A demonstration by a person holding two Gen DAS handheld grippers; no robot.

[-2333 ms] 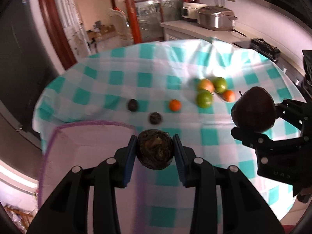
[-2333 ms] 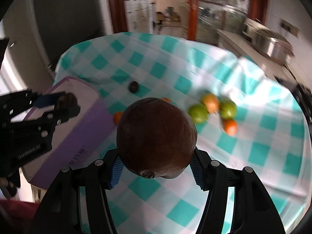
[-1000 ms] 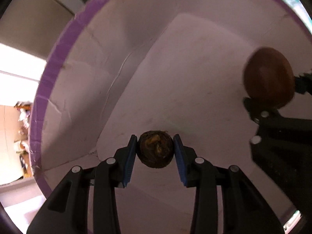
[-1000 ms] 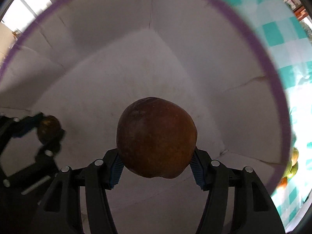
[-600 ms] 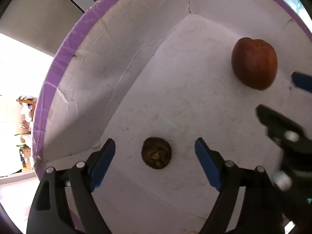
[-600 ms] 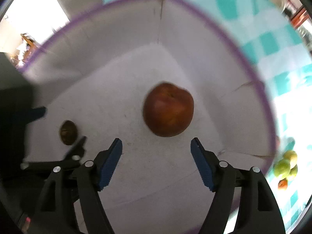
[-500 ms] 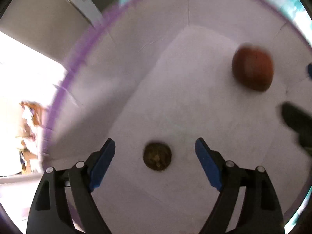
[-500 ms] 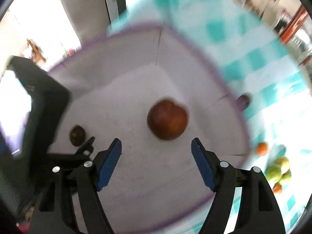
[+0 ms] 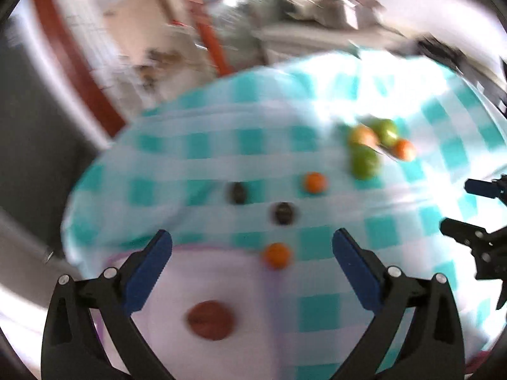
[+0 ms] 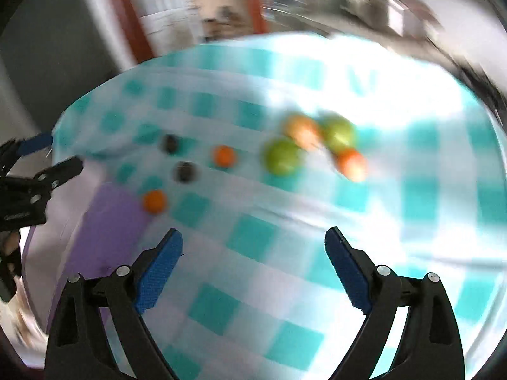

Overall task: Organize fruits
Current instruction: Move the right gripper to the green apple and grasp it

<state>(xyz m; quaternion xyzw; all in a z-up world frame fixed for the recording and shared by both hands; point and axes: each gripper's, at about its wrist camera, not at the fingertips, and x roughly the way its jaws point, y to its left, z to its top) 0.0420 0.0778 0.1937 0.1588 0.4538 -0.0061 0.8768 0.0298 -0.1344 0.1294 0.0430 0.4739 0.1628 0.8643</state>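
One red fruit (image 9: 210,319) in box (image 9: 221,272); I judge task barely begun. Left on cloth (image 10: 412,221): three oranges, two dark fruits, green cluster (image 10: 282,156). My left gripper (image 9: 252,262) and right gripper (image 10: 253,259) gape empty. A second ago both held fruit inside box; now lifted, facing table.

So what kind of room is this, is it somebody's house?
Probably a home kitchen or dining area. A table in a teal checked tablecloth holds loose fruit, like a green fruit, and behind it a blurred counter carries metal pots.
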